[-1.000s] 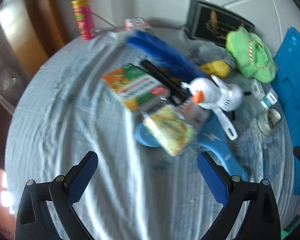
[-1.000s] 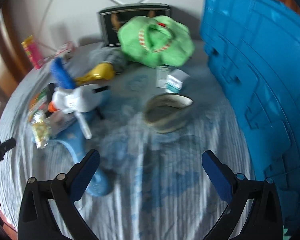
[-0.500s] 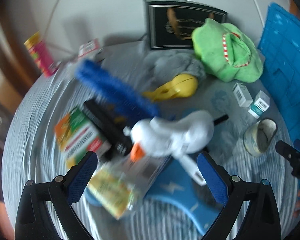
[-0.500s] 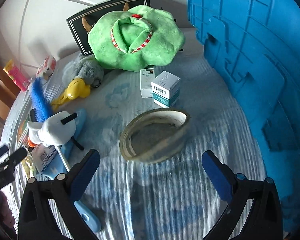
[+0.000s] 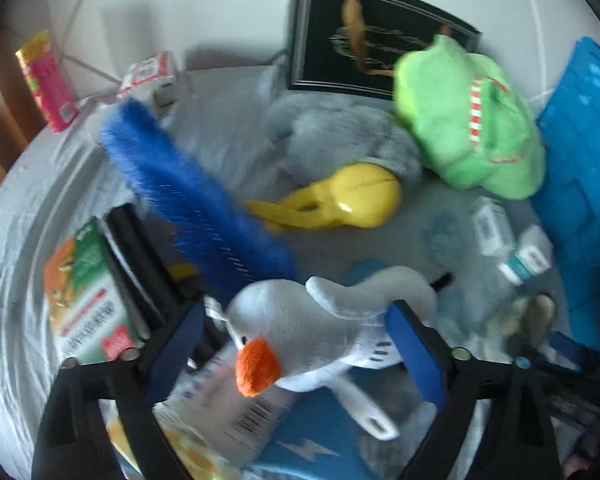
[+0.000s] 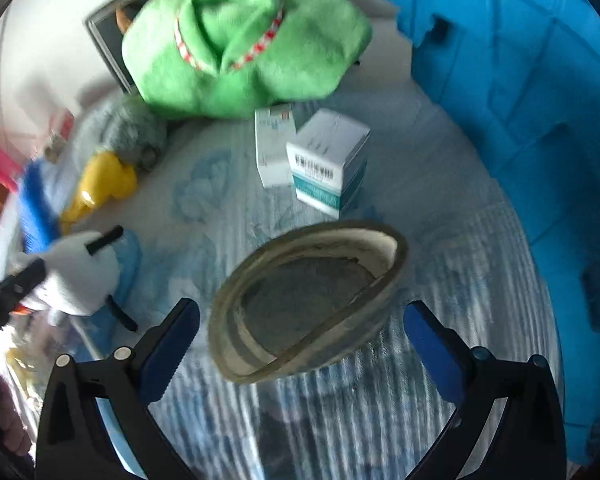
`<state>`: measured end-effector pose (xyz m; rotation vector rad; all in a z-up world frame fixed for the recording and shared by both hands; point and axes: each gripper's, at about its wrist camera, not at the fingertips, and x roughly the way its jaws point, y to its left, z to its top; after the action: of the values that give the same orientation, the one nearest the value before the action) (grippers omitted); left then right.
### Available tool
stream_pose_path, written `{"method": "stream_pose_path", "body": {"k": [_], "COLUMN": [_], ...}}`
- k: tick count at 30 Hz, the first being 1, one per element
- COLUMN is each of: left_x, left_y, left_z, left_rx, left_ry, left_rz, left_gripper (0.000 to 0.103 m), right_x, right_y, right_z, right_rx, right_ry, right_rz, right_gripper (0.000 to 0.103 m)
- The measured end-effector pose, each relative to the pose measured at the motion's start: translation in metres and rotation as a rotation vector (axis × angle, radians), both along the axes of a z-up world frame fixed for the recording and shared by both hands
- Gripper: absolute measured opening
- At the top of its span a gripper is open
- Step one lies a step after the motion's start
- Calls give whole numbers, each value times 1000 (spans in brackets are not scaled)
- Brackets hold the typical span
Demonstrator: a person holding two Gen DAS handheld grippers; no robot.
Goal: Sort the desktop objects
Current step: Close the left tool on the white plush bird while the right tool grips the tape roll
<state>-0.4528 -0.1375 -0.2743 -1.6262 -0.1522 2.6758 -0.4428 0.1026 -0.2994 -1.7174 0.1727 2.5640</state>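
On a cloth-covered table (image 6: 452,264), beside a tall blue crate (image 6: 540,92), a jumble of things lies unsorted: a green plush hat (image 6: 240,40), a blue duster (image 5: 188,196), a gray soft toy (image 5: 340,140), a yellow clip (image 5: 340,196), a printed carton (image 5: 84,292) and two small boxes (image 6: 324,160). The left gripper (image 5: 296,340), jaws spread, straddles a white plush bird (image 5: 320,328) without yet pinching it. The right gripper (image 6: 300,332), likewise spread wide, frames a roll of tape (image 6: 308,304) lying on the cloth. Nothing visible sits inside the crate, whose interior is out of sight, so most of the sorting appears to remain.
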Motion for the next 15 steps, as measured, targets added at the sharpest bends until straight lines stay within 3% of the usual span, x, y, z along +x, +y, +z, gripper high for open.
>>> {"method": "stream_pose_path", "body": {"k": [5, 7, 13, 15], "left_x": [21, 29, 29, 30], "left_y": [27, 37, 63, 72], "left_z": [0, -6, -1, 1], "left_rx": [-21, 44, 25, 18], "left_ry": [-50, -112, -101, -98], "left_rz": [-108, -153, -226, -250], "left_gripper": [80, 77, 77, 77], "right_x": [6, 11, 24, 28], "right_y": [15, 27, 46, 50], "right_z": [-3, -1, 6, 9], "right_rx": [53, 87, 188, 176], "right_ry": [-10, -22, -60, -66], "right_rz": [7, 4, 36, 51], "right_gripper": [103, 101, 93, 93]}}
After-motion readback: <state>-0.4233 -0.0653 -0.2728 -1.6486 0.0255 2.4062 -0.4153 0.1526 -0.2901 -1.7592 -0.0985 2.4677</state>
